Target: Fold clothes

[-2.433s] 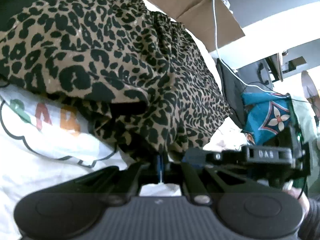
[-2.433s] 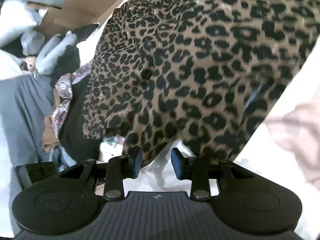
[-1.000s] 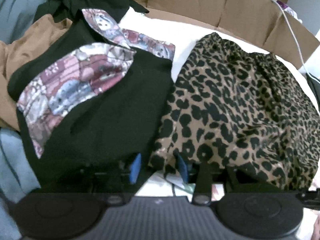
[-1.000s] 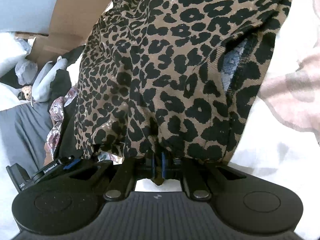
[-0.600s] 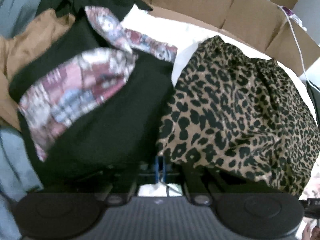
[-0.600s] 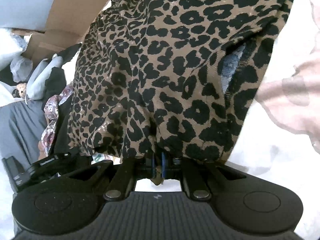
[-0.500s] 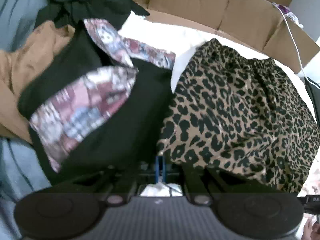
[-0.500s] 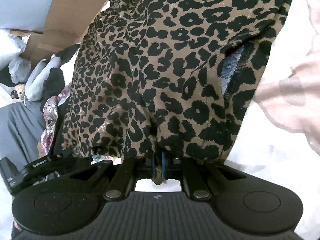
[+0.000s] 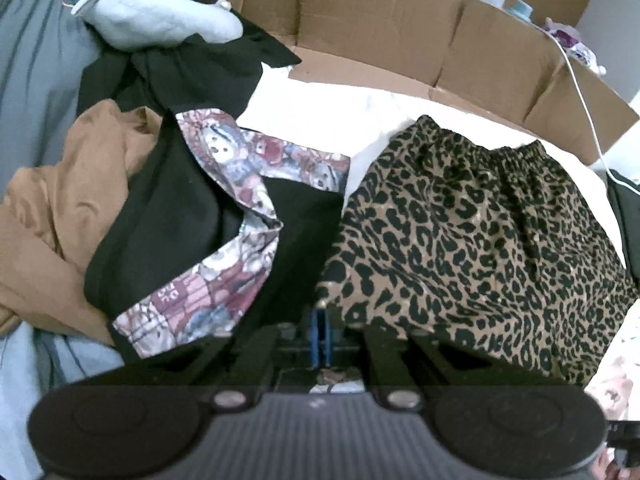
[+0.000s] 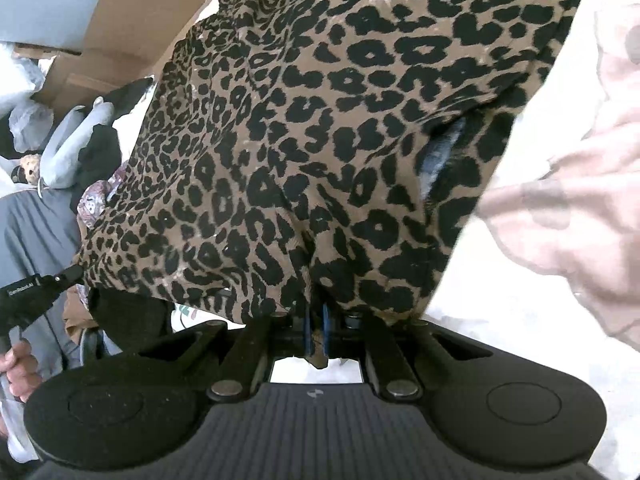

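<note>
A leopard-print garment [image 9: 472, 236] with an elastic gathered band at its far end lies on a white bed sheet [image 9: 320, 112]. My left gripper [image 9: 320, 330] is shut on the garment's near left corner. The same leopard-print garment [image 10: 320, 140] fills the right wrist view, and my right gripper [image 10: 316, 320] is shut on its near hem, with a fold of cloth bunched between the blue pads. The left gripper body [image 10: 32, 290] shows at that view's left edge, held by a hand [image 10: 16, 368].
A black garment with a teddy-bear print panel [image 9: 224, 224] lies left of the leopard piece, over a brown garment [image 9: 60, 216]. Cardboard walls [image 9: 400, 28] stand behind the bed. A grey plush [image 9: 160, 16] sits far left. A white cable [image 9: 580, 92] hangs at the right. Pink-patterned bedding [image 10: 560, 220] lies right.
The left gripper closed on the garment's near left corner within the last second and has lifted a little. The right gripper stays shut on the hem and barely shifted.
</note>
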`<state>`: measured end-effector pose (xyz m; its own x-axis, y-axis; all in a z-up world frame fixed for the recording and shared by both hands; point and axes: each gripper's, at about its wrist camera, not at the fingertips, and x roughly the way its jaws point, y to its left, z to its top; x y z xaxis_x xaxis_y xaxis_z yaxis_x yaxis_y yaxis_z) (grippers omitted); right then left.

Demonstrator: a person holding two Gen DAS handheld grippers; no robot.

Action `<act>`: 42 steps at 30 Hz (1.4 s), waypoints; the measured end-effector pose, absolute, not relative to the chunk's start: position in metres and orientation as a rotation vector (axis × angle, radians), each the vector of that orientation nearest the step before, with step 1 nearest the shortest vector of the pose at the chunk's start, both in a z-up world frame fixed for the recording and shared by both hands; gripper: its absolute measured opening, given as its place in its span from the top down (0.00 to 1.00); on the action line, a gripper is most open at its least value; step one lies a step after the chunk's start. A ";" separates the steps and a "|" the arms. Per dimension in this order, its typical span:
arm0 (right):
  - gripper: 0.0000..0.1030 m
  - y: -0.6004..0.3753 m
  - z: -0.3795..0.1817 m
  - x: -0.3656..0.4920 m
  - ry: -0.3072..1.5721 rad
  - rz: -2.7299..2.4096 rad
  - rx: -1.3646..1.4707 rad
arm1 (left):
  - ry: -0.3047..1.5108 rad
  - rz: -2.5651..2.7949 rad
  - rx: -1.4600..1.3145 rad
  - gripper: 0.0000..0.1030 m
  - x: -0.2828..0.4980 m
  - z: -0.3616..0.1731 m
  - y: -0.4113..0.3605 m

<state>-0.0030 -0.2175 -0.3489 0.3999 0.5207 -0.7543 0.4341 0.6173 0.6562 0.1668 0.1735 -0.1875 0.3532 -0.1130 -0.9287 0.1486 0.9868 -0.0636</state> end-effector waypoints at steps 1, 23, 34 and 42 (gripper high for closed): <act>0.98 -0.219 -0.348 -0.004 1.214 0.068 0.966 | 1.206 -0.166 0.030 0.97 0.168 -0.187 0.174; 0.98 -0.209 -0.356 -0.003 1.241 0.120 1.010 | 1.237 -0.091 0.071 0.96 0.198 -0.240 0.182; 0.74 -0.208 -0.334 -0.005 1.278 0.085 0.918 | 1.258 -0.084 0.035 0.88 0.188 -0.218 0.180; 0.65 -0.234 -0.273 0.002 1.229 0.067 0.773 | 1.240 -0.101 -0.022 0.74 0.168 -0.162 0.177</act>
<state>0.0016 -0.2338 -0.2735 0.3668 0.4431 -0.8180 0.3514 0.7481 0.5628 0.1684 0.1771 -0.1616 0.3207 -0.0891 -0.9430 0.0652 0.9953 -0.0719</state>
